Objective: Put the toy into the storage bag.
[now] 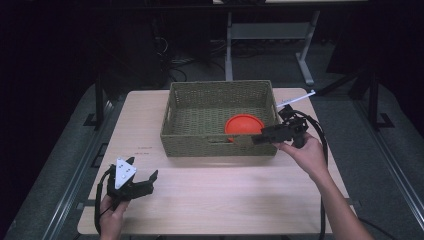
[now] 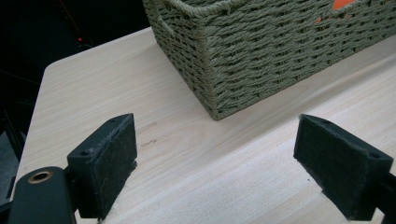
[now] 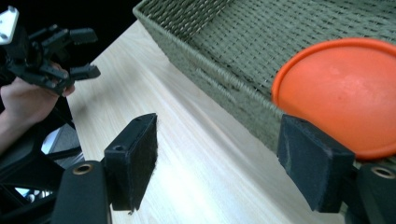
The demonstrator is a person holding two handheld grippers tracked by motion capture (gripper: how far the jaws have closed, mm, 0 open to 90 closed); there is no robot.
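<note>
An olive woven basket (image 1: 220, 86) (image 2: 261, 51) (image 3: 219, 79) stands at the back middle of the light wooden table (image 1: 225, 190). Inside it, toward the front right, lies an orange round plate (image 1: 243, 125) (image 3: 345, 88). My right gripper (image 1: 257, 138) (image 3: 219, 158) hovers at the basket's front right corner, open. One jaw is over the table and the other over the plate, with the basket's front wall between them, untouched. My left gripper (image 1: 143, 167) (image 2: 215, 163) rests low at the table's front left, open and empty, pointing toward the basket's left corner.
A white stick-like object (image 1: 296, 99) lies at the table's back right, just past the basket. Bare tabletop stretches between the two hands in front of the basket. Behind the table stand a white desk frame (image 1: 270, 35) and a dark floor.
</note>
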